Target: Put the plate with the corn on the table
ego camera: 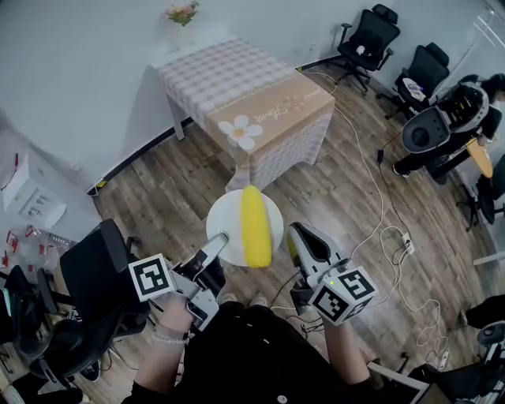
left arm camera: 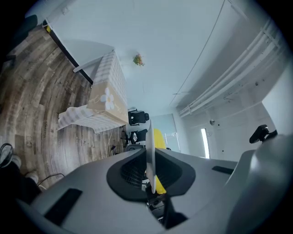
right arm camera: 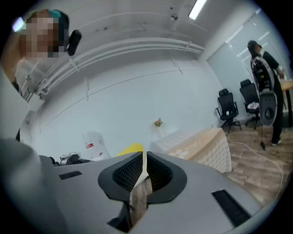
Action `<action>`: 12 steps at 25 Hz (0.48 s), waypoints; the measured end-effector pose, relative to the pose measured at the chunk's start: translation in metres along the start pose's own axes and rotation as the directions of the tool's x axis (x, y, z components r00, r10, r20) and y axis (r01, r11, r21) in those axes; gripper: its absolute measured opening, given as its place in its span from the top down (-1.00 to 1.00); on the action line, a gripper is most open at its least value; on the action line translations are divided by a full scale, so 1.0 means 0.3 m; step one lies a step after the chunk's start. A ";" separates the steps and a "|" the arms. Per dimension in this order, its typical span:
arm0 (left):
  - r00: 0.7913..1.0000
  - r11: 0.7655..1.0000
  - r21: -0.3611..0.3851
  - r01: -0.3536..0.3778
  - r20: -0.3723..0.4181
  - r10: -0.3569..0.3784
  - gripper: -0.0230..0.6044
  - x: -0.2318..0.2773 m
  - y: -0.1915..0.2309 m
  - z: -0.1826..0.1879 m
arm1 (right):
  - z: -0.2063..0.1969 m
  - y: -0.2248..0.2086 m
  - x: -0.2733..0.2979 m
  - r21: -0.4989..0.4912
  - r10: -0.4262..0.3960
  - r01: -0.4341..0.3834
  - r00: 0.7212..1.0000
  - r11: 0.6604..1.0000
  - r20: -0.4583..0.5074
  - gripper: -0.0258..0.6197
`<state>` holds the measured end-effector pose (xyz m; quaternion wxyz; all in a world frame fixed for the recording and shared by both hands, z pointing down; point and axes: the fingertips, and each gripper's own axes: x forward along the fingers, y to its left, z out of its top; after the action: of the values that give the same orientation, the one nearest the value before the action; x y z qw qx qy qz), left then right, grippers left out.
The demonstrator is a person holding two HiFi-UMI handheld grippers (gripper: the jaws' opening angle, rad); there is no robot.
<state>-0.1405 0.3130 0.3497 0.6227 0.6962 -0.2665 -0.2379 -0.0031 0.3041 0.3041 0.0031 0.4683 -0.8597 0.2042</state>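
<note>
Left tongs [ego camera: 220, 239] and right tongs [ego camera: 289, 237] are both clenched on the plate [ego camera: 229, 215] rim, one each side. I see the plate held in air over wood floor [ego camera: 173, 181], short of the table [ego camera: 237, 75]. Count: one plate, one corn [ego camera: 256, 225] on it, one table with flowers [ego camera: 182, 13], two chairs [ego camera: 369, 35] by the far wall.
</note>
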 end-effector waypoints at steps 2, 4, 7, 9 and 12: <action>1.000 1.000 0.002 0.003 -0.002 -0.003 0.80 0.000 0.002 0.000 | -0.026 -0.021 0.010 0.110 0.017 -0.015 1.000 0.994 -0.016 0.78; 1.000 1.000 -0.001 0.006 -0.002 -0.006 0.80 0.000 0.004 0.002 | -0.049 -0.026 0.021 0.211 0.043 -0.038 0.999 0.977 -0.020 0.63; 1.000 1.000 -0.009 0.010 -0.002 -0.010 0.80 -0.003 0.007 0.013 | -0.082 -0.025 0.041 0.340 0.072 -0.064 0.997 0.938 -0.009 0.52; 1.000 1.000 -0.010 0.015 -0.003 -0.015 0.80 -0.005 0.007 0.021 | -0.101 -0.019 0.057 0.418 0.093 -0.084 0.996 0.905 0.001 0.52; 1.000 1.000 -0.011 0.022 -0.007 -0.022 0.80 -0.001 0.004 0.026 | -0.119 0.002 0.079 0.492 0.127 -0.116 0.992 0.863 0.011 0.53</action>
<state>-0.1460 0.3073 0.3501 0.6248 0.6964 -0.2553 -0.2438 -0.0235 0.2980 0.3412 -0.1196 0.3964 -0.8072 0.4208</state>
